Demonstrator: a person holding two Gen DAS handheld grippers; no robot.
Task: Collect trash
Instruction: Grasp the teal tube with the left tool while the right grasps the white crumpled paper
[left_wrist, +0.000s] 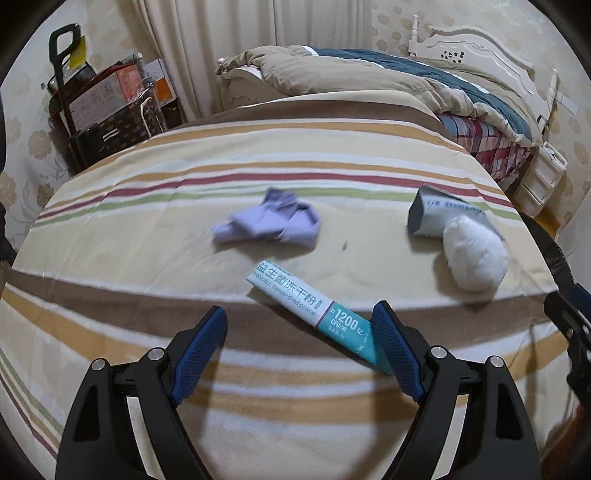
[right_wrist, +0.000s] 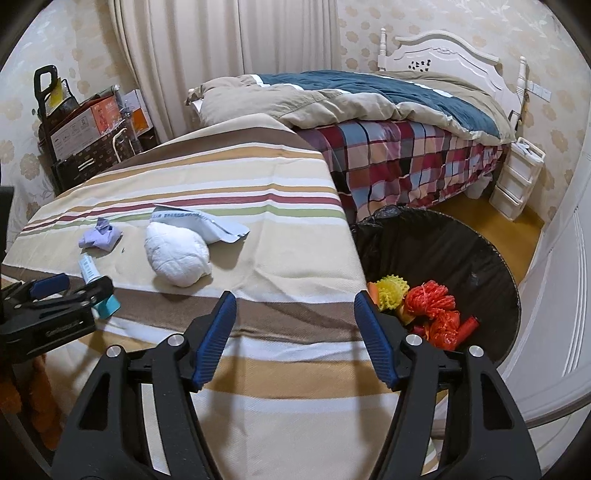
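Sachet, flat, light and slippery, is seen near the striped worktop's front edge between the spread, empty left tongs, best pinched across its width; right tongs are empty, spread.

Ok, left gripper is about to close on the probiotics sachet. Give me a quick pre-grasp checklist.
1. Left gripper jaws open: ok.
2. Sachet between the jaws: not ok; only its teal end lies by one finger, the rest sticks out ahead.
3. Sachet flat on the striped cloth, nothing on top: ok.
4. Purple wrapper and white wad apart from the sachet: ok.
5. Right gripper open, empty, off to the side: ok.
6. Bin open beside the bed edge: ok.
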